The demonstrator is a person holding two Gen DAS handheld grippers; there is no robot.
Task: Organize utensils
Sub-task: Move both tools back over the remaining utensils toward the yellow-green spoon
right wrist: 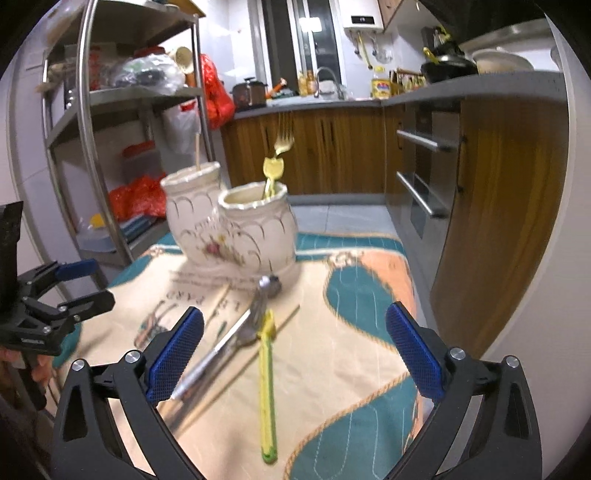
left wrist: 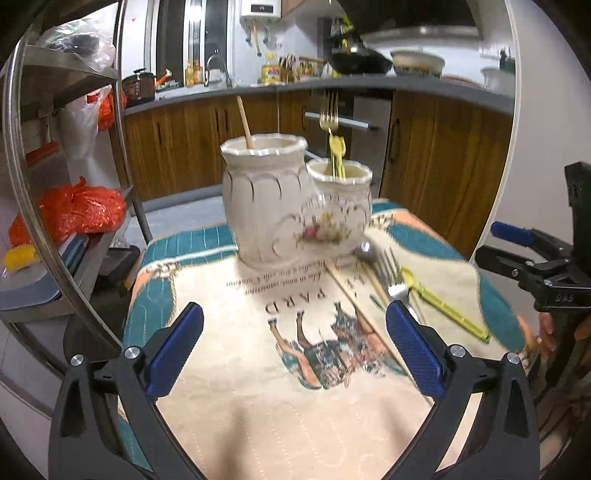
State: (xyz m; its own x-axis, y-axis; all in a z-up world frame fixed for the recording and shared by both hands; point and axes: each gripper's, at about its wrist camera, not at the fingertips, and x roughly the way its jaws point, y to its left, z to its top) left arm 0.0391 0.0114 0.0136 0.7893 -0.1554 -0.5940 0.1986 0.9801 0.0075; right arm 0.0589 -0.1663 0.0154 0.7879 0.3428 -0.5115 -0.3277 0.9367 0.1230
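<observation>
Picking the yellow spoon lying between the wide-open, empty right tongs works best by its thin middle; left tongs are open and empty too.

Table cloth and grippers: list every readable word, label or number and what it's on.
"PARD": cloth, large letters seen upside down.
Small print lines above it on the cloth: too blurred to read.
"DAS", roughly: embossed on the right gripper body; uncertain.
Water heater display: too small.
Oil bottle label: illegible.
</observation>
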